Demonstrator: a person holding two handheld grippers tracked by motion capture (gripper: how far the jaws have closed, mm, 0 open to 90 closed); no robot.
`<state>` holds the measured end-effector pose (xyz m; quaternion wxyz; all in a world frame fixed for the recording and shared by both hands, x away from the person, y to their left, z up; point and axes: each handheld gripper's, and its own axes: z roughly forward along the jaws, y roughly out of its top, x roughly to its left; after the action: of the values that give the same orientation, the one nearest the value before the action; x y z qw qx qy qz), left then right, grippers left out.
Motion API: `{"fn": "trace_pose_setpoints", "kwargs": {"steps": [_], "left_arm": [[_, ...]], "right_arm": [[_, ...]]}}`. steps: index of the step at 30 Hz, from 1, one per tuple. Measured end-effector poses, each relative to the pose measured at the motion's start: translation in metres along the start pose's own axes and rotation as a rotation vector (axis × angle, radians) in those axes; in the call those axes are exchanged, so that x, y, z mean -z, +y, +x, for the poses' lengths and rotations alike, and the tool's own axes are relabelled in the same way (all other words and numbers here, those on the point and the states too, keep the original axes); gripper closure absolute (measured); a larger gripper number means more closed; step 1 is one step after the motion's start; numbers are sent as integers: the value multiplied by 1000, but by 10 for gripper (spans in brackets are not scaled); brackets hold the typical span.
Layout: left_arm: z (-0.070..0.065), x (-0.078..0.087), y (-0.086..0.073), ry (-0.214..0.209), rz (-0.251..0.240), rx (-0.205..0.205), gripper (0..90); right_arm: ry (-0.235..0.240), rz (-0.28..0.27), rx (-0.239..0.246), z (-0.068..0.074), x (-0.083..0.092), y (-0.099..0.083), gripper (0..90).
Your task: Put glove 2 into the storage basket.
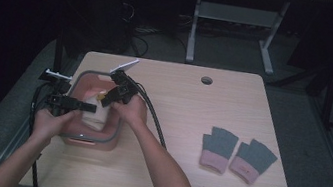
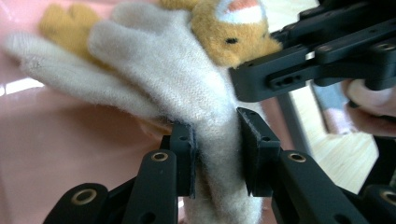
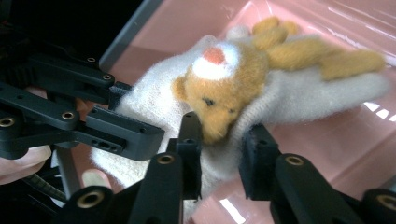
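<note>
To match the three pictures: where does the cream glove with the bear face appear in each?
High view: cream glove left of centre, inside the pink bin.
Left gripper view: glove centre, its cuff between the gripper's own fingers.
Right gripper view: glove centre to upper right.
Shared landmark: the bear face.

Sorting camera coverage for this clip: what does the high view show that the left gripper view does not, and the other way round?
High view alone: the whole table and the grey-and-pink gloves lying at its right. Left gripper view alone: the left gripper shut on the cream glove, and the orange plush animal's face on that glove. Both: the pink bin, the cream glove and the right gripper beside it.
</note>
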<state>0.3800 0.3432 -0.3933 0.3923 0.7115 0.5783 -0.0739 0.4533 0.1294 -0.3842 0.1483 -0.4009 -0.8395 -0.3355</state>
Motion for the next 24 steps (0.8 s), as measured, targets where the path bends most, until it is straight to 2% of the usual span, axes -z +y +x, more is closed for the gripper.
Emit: {"fn": "trace_pose_setpoints", "kwargs": {"steps": [3, 4, 5, 11, 15, 20, 24], "left_arm": [[0, -3, -2, 27, 22, 11, 691], [0, -3, -2, 39, 26, 2, 691], [-1, -4, -3, 49, 31, 14, 690], [-1, -7, -4, 102, 74, -8, 685], [-2, -10, -5, 148, 107, -28, 680], [-2, -10, -4, 162, 121, -25, 652], [-4, -5, -2, 177, 117, -30, 568]], "right_arm": [[-18, 6, 4, 1, 2, 0, 665], [-23, 8, 9, 1, 2, -1, 658], [-27, 10, 13, 1, 3, -1, 652], [-54, 18, 23, 3, 6, -2, 606], [-58, -1, 18, 2, 10, -3, 598], [-54, -7, 19, 0, 14, -6, 599], [-44, -14, 20, 1, 17, -8, 599]]}}
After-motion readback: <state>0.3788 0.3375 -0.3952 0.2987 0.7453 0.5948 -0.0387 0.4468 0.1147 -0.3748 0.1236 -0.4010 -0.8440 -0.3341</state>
